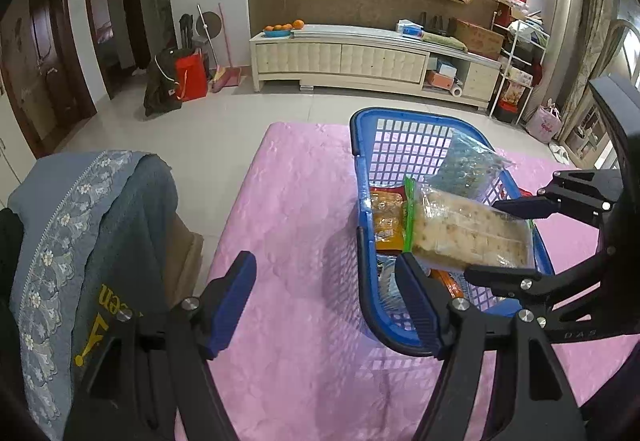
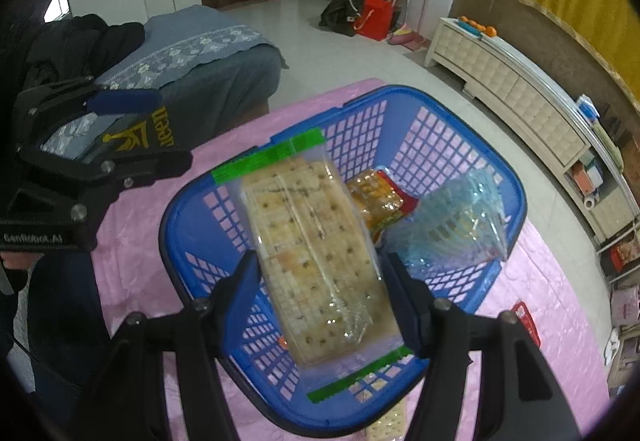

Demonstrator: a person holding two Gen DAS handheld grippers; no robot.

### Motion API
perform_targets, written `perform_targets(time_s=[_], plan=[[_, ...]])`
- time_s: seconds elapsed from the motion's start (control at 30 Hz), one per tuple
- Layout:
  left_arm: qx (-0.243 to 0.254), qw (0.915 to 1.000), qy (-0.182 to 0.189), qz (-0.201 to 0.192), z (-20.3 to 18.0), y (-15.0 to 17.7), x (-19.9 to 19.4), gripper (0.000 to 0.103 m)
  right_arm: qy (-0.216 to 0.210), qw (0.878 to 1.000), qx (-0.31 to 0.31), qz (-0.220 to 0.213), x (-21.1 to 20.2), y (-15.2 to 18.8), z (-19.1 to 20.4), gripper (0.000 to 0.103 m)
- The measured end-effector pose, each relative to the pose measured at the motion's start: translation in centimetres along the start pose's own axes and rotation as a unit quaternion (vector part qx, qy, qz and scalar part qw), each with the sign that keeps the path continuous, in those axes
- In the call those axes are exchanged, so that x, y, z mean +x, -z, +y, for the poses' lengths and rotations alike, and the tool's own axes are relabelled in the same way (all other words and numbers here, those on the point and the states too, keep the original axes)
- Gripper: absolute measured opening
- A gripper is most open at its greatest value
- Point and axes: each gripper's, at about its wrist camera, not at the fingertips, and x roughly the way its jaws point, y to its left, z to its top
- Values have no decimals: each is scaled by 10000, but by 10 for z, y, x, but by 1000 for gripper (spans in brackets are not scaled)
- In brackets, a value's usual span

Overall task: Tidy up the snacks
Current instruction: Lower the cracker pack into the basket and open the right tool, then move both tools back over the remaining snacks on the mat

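A blue plastic basket point(image 1: 400, 117) point(image 2: 400, 93) stands on the pink table cover point(image 1: 296, 209). Inside it lie an orange snack pack point(image 1: 386, 221) point(image 2: 376, 197) and a clear bluish bag point(image 1: 468, 165) point(image 2: 452, 225). My right gripper point(image 2: 320, 297) point(image 1: 508, 241) is shut on a clear cracker pack with green ends point(image 2: 312, 241) point(image 1: 472, 237). It holds the pack tilted over the basket's near half. My left gripper point(image 1: 324, 301) point(image 2: 148, 131) stands open over the cover beside the basket's left rim, and its pads press on nothing.
A second cracker pack point(image 2: 388, 421) and a small red packet point(image 2: 524, 317) lie on the cover beside the basket. A seat draped in blue-grey cloth point(image 1: 92, 225) stands left of the table. A cream cabinet point(image 1: 360, 57) lines the far wall.
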Motion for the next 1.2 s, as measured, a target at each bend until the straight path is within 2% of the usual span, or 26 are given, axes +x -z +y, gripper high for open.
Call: perform_targets(time_s=[0.2, 0.27, 0.33, 0.4, 0.7, 1.2], plan=[[-38, 10000, -28, 18, 0, 3, -2, 70, -36, 10000, 5, -53, 3, -3, -3, 68], [-54, 10000, -14, 34, 0, 3, -3, 70, -21, 9999, 96, -137, 0, -4, -4, 73], [-73, 10000, -1, 45, -1, 4, -4, 70, -48, 9995, 229, -204, -5, -4, -7, 87], [-71, 10000, 18, 33, -2, 5, -6, 70, -15, 9993, 292, -249, -9, -4, -9, 89], [-27, 9999, 123, -30, -14, 2, -16, 70, 192, 9965, 727, -364, -37, 12, -26, 92], [416, 9979, 451, -197, -84, 1, -40, 70, 468, 9865, 1481, -525, -98, 72, -67, 92]])
